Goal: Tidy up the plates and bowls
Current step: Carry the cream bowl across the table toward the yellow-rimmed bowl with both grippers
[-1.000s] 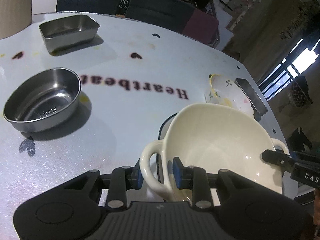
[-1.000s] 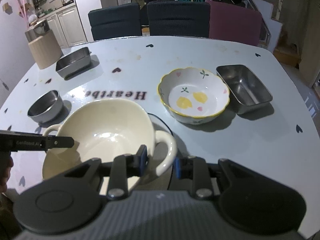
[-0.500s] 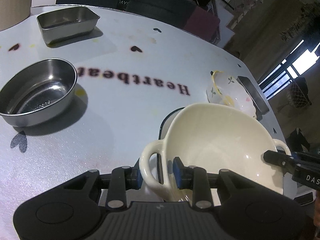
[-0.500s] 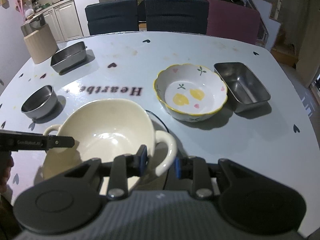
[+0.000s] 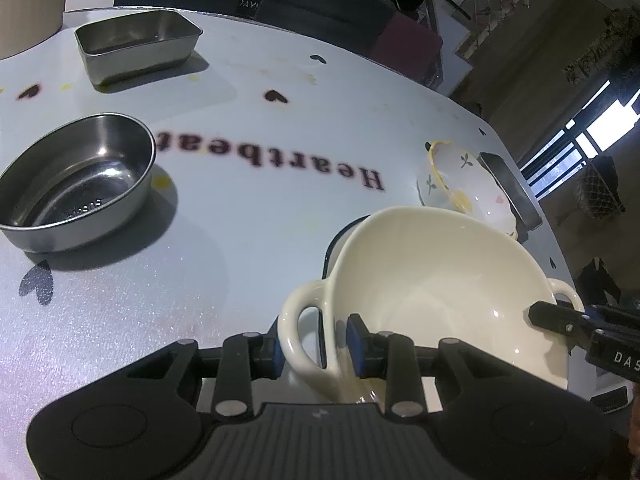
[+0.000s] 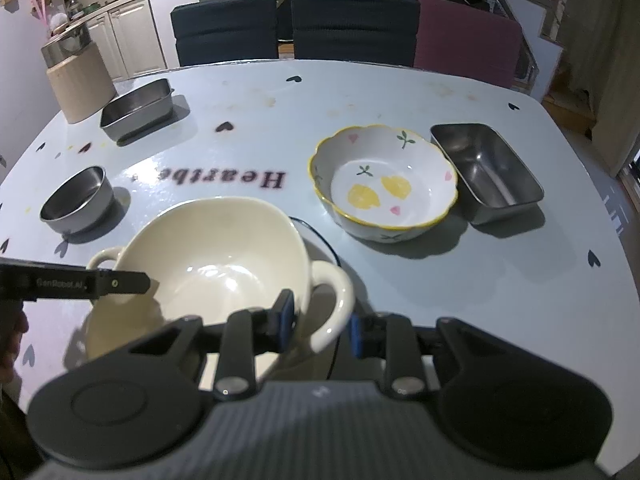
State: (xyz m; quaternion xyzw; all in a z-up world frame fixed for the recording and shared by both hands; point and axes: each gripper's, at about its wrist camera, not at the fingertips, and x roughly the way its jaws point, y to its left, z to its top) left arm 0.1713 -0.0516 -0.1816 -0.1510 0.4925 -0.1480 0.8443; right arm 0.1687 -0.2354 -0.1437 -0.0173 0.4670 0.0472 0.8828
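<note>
- Two grippers hold one cream two-handled bowl (image 6: 216, 256), at the near middle of the table (image 6: 400, 92), one gripper at each handle.
- Left gripper (image 5: 316, 346): its blue-padded fingers (image 5: 356, 340) stand a little apart and straddle the bowl's left handle (image 5: 296, 328), one pad outside the loop and one against the bowl wall; whether both pads press on it cannot be told.
- Right gripper (image 6: 320, 328): narrowly parted around the bowl's right handle (image 6: 336, 304), with one pad inside the rim and the other just outside the loop; firm contact cannot be told here either.
- Dark-rimmed plate (image 6: 320, 240): only an edge shows, beneath and behind the cream bowl; whether the bowl rests on it or hangs just above it cannot be told.
- Flowered bowl (image 6: 384, 184), white with a yellow scalloped rim: upright on the table, to the right of and beyond the cream bowl, apart from it.
- Steel loaf tin (image 6: 486, 172): just right of the flowered bowl.
- Round steel bowl (image 5: 76, 180): at the left, well apart from the cream bowl.
- Second steel tin (image 5: 138, 46): farther left and back, near a beige cylinder (image 6: 80, 84) at the table's far left edge.
- Lettering "Heartbeat" (image 6: 224, 178): printed upside down on the tabletop, between the round steel bowl and the flowered bowl.
- Chairs (image 6: 352, 28): ranged along the far side of the table.
</note>
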